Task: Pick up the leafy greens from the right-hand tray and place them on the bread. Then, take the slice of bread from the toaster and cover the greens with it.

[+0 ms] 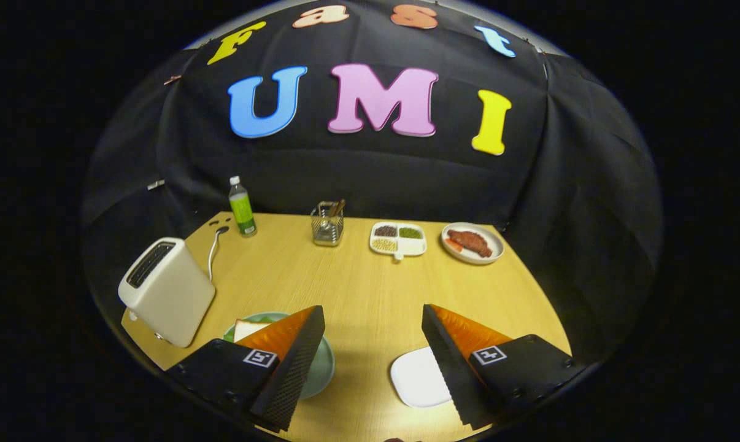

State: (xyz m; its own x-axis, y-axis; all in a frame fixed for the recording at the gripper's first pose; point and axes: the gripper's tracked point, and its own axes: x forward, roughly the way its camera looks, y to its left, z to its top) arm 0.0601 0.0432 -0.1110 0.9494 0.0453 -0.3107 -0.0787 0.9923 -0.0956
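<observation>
My gripper (373,310) hangs open above the wooden table (358,288), with nothing between its fingers. Under the left finger (284,356) lies a green plate (321,368) with a white slice of bread (247,328) on it, mostly hidden by that finger. A bit of green shows at the bread's far edge; I cannot tell whether it is leaf or plate. Partly under the right finger (462,350) sits a white tray (416,380), and its visible part is bare. The white toaster (164,288) stands left of the plate, its slots dark.
Along the table's far edge stand a green bottle (242,209), a wire utensil holder (328,224), a white divided dish of grains (398,239) and a plate of meat (472,242). The toaster's cord (213,248) runs back toward the bottle.
</observation>
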